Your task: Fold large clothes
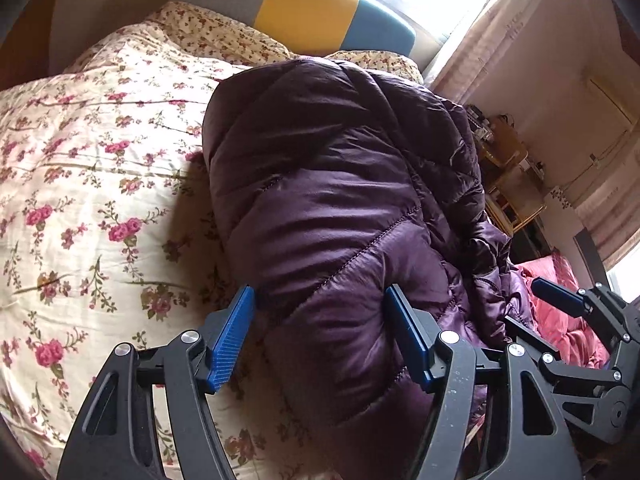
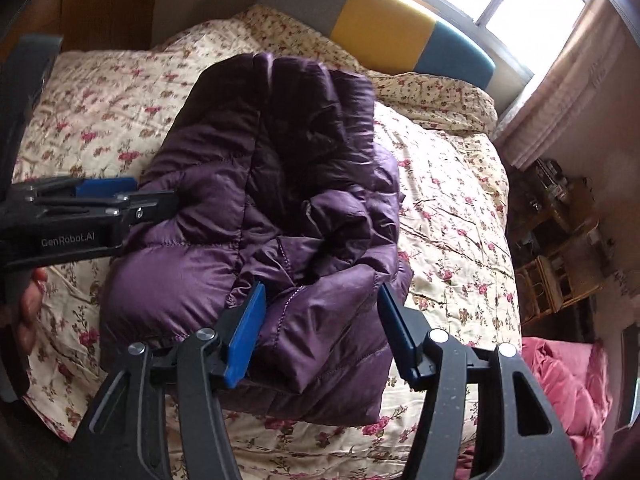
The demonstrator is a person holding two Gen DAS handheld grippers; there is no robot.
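A purple quilted down jacket (image 2: 280,208) lies bundled on a bed covered by a floral duvet (image 1: 88,184), with its long axis running from the near edge toward the striped headboard (image 1: 308,12); the garment is already gathered into a thick, roughly rectangular packet, with puffy layers stacked and a loose flap at its near right corner. The left gripper (image 1: 320,336) stands with its jaws spread wide, the blue pads to either side of the near end of the packet, and it grips nothing, though the fabric bulges up between the pads. The right gripper (image 2: 322,332) is likewise wide apart, its pads flanking the near right corner of the jacket without pinching it; whether the pads touch the cloth cannot be told. In the right wrist view the left gripper appears side-on at the packet's left flank, level with the cloth. The step in hand appears to be a late one: the main folds seem made, and both tools are placed either to press and square the bundle or to take its near edge for a final fold toward the headboard. The next move likely calls for closing both pairs of jaws on the stacked layers together, low enough to catch every layer, since the slick, springy filling will tend to slide and puff open. A pink blanket (image 2: 568,392) lies beside the bed, clear of the work.
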